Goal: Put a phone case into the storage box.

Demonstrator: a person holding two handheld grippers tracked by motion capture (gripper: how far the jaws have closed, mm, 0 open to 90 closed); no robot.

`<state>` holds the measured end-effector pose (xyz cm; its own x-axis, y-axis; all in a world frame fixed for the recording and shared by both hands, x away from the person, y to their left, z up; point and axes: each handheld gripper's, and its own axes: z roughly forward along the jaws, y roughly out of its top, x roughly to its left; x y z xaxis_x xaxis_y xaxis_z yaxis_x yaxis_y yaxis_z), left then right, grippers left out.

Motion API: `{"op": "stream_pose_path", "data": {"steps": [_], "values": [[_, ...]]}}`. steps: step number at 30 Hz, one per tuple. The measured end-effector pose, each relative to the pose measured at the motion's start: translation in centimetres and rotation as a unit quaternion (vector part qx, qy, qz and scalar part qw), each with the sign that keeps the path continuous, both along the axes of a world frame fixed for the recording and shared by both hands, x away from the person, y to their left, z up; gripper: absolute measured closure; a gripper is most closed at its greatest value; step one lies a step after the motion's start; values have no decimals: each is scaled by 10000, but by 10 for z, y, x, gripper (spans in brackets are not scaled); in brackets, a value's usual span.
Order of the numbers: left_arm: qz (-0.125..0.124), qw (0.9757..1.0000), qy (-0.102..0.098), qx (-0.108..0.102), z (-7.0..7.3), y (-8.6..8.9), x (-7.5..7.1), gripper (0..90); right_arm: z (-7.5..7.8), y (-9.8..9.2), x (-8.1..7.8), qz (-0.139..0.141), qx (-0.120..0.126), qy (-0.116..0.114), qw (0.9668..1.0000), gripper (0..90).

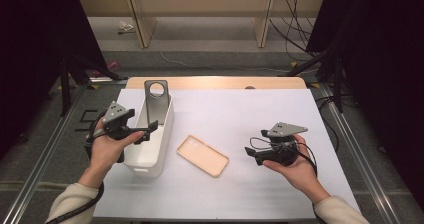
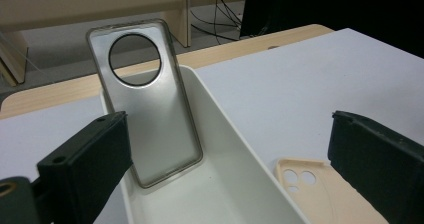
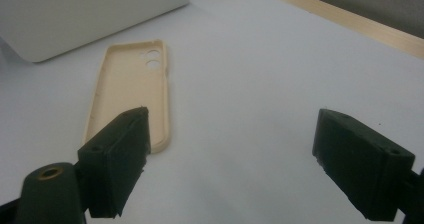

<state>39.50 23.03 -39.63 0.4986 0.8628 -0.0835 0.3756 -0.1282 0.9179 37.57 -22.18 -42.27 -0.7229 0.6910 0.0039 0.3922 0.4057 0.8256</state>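
a grey phone case (image 2: 150, 109) stands on end inside the white bin (image 1: 162, 134), its long axis near upright and leaning against the far wall, round camera hole at the top, above the rim. the left tongs (image 1: 150, 129) hang over the bin's left rim, jaws wide apart, nothing between them. a second, beige phone case (image 1: 202, 155) lies flat on the white bench (image 1: 240, 114) just right of the bin, hollow side up, long axis slanting. the right tongs (image 1: 251, 153) hover farther right, jaws apart and empty. two cases, one bin.
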Motion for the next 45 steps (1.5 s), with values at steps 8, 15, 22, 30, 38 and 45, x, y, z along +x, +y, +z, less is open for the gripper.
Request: {"op": "stream_pose_path", "data": {"steps": [8, 15, 22, 30, 38, 45], "values": [[-177, 9998, -109, -36, 0, -8, -17, 47, 0, -1, 1, -16, 22, -2, 10000, 162], [-227, 9997, -110, -42, -3, -12, -27, 56, -1, 0, 3, -31, 32, 22, 10000, 162], [-294, 9995, -126, -34, -7, -15, -35, 63, -2, 3, 7, -49, 71, 58, 9999, 162], [-317, 9994, -98, -36, -10, -16, -38, 65, -3, 5, 9, -43, 84, 80, 9999, 162], [-345, 9994, -79, -36, -11, -18, -38, 69, -3, 3, 12, -93, 122, 98, 9998, 161], [-371, 9993, -88, -32, -10, -19, -38, 70, -3, 3, 12, -123, 149, 105, 9998, 161]]}}
